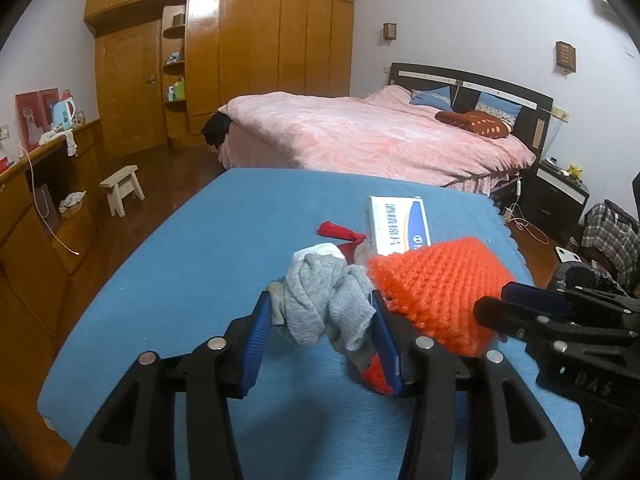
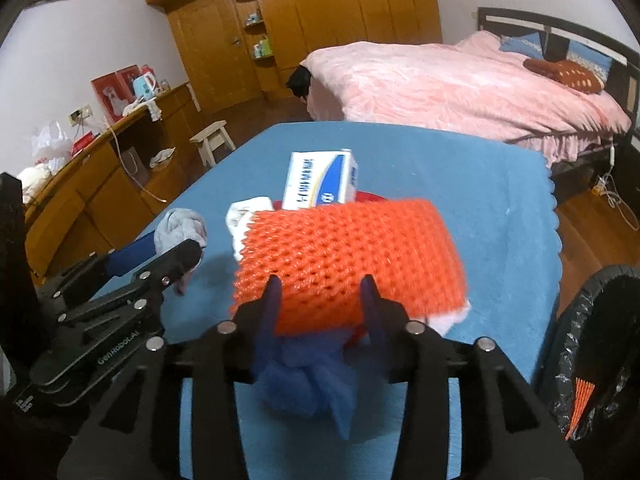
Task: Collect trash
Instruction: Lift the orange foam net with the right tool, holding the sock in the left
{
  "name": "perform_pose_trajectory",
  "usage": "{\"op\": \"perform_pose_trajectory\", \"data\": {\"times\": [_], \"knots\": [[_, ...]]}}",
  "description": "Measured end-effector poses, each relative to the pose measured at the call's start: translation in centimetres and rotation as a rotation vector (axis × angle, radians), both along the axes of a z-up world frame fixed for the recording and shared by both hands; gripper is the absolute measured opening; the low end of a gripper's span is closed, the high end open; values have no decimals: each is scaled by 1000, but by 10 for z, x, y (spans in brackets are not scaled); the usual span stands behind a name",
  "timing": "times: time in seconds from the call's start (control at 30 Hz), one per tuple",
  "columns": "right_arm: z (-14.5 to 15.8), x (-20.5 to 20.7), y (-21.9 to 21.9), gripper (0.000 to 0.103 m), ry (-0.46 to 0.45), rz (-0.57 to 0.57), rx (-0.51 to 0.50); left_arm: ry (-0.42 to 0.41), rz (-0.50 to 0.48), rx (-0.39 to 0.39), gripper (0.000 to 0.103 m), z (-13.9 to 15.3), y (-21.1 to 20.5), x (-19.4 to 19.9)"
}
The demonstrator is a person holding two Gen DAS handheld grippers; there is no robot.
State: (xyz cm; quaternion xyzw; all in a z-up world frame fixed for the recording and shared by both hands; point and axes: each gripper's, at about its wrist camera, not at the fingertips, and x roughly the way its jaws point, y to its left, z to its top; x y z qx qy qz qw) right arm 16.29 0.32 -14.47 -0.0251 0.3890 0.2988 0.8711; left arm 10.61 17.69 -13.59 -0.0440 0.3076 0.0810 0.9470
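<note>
Pinching grey sock (image 1: 320, 300), left tongs (image 1: 318, 336); right tongs (image 2: 320, 300) clamp orange foam net (image 2: 352, 256).

The tabletop (image 1: 168, 280) wears a matt blue cloth with a fine, towel-like nap, and on it lie a soft grey knitted rag (image 1: 320, 304), an orange foam net (image 2: 344, 256) with an open, bumpy mesh, and a smooth printed cardboard box (image 1: 396, 224). At upper left of the frame the wooden wardrobe (image 1: 248, 52) is varnished and glossy. Each tool (image 2: 320, 300) is matt black plastic with blue pads, and the bin liner (image 2: 592, 340) at right is crinkly, shiny black plastic.
</note>
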Motion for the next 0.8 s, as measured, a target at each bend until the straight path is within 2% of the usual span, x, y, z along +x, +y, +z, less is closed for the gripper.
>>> {"op": "perform_pose_trajectory", "data": {"times": [0.17, 0.23, 0.53, 0.57, 0.6, 0.63, 0.67, 0.7, 0.73, 0.8], "knots": [[1, -5, 12, 57, -4, 29, -9, -5, 18, 7, 48, 2, 9, -4], [4, -7, 15, 70, 1, 36, -7, -5, 23, 8, 48, 1, 14, -6], [-7, -16, 29, 70, -25, 31, -91, -6, 34, -8, 48, -1, 22, -11], [-8, -16, 30, 69, -29, 28, -102, -5, 33, -9, 48, -1, 23, -11], [-9, -16, 30, 59, -32, 24, -113, -5, 32, -11, 48, -1, 23, -11], [-10, -15, 29, 54, -25, 23, -111, -4, 30, -12, 48, -1, 23, -11], [-11, -14, 28, 53, -15, 21, -101, -4, 29, -11, 48, 0, 23, -11], [-10, -12, 25, 48, -8, 15, -84, -5, 28, -11, 48, 1, 23, -11], [-8, -11, 22, 39, -3, 14, -65, -7, 27, -11, 48, 1, 23, -11], [-4, -10, 19, 29, -3, 23, -52, -11, 26, -10, 48, 3, 23, -11]]}}
